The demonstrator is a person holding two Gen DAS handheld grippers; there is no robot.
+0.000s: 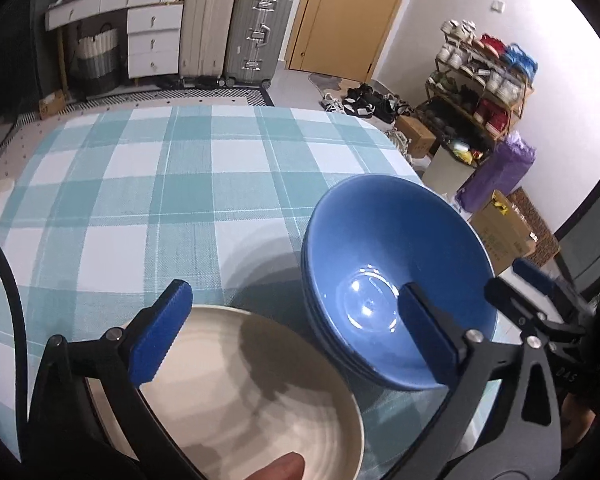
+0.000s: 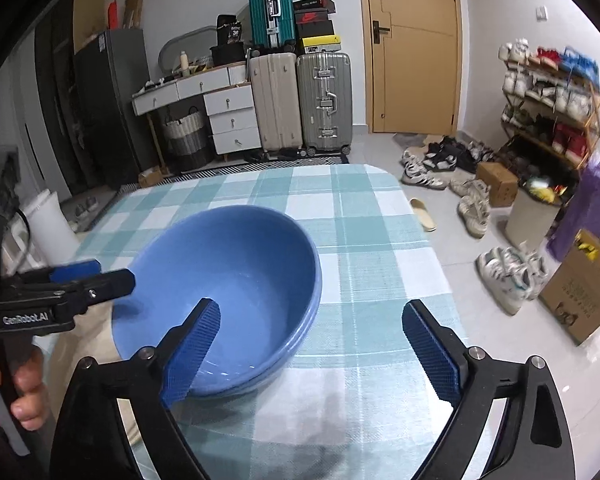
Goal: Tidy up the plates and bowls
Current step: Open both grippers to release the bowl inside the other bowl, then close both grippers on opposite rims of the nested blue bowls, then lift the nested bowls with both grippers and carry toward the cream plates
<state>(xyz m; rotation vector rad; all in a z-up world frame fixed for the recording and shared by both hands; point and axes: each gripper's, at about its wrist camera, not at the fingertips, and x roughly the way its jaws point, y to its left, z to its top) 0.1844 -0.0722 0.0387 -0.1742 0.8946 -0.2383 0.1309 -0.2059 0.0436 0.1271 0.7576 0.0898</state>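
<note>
Checked tablecloth [image 2: 364, 240], blue bowls [image 2: 228, 280] upright.

bowls [image 1: 380, 248]: blue | plate [image 1: 260, 400]: cream | tablecloth [image 1: 140, 184]: teal-and-white check | door [image 2: 416, 48]: tan

we see a lived-in home: suitcases [image 2: 300, 100] stacked by a wooden door [image 2: 414, 46], a loaded shoe rack [image 2: 548, 108], a checked tablecloth [image 2: 364, 240]
</note>
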